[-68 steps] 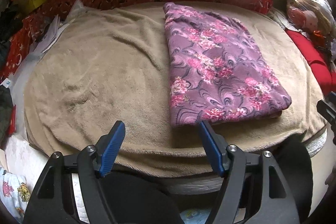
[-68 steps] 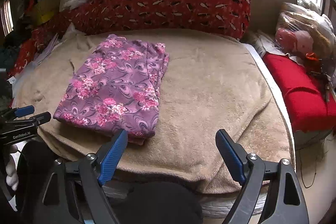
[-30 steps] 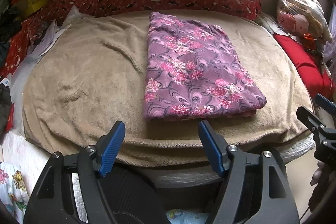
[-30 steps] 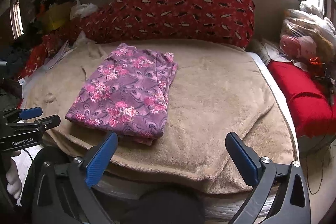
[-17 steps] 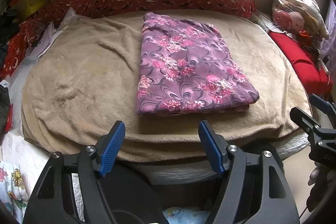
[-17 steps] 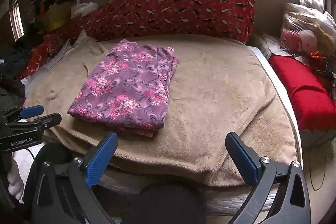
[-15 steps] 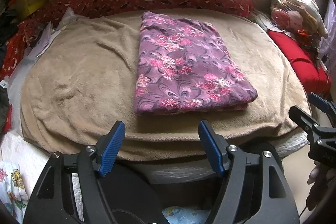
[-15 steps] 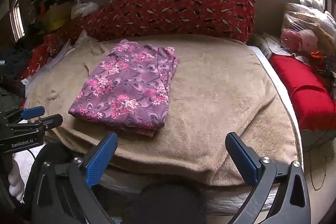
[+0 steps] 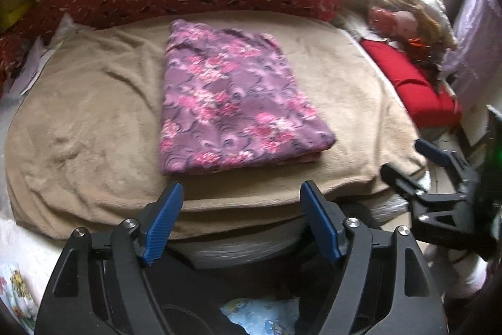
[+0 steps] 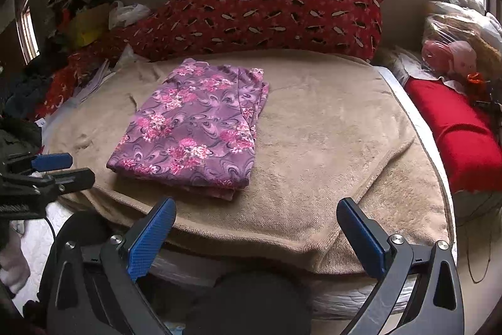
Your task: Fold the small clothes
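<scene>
The purple flowery cloth [image 9: 232, 102] lies folded on the bed [image 9: 88, 115] — both grippers' fingers are empty, left gripper [image 9: 241, 222] opening. Next: one more fold, maybe.

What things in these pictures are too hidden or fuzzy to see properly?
- The purple flowered cloth: what kind of garment it is; folded layers hide its shape in both views, and the left wrist view is blurred.
- The plastic-wrapped bundle beside the red cushion: contents unclear through the wrap, right wrist view.
- The light blue printed fabric: mostly hidden behind the left gripper, whose jaws are opening on nothing.
</scene>
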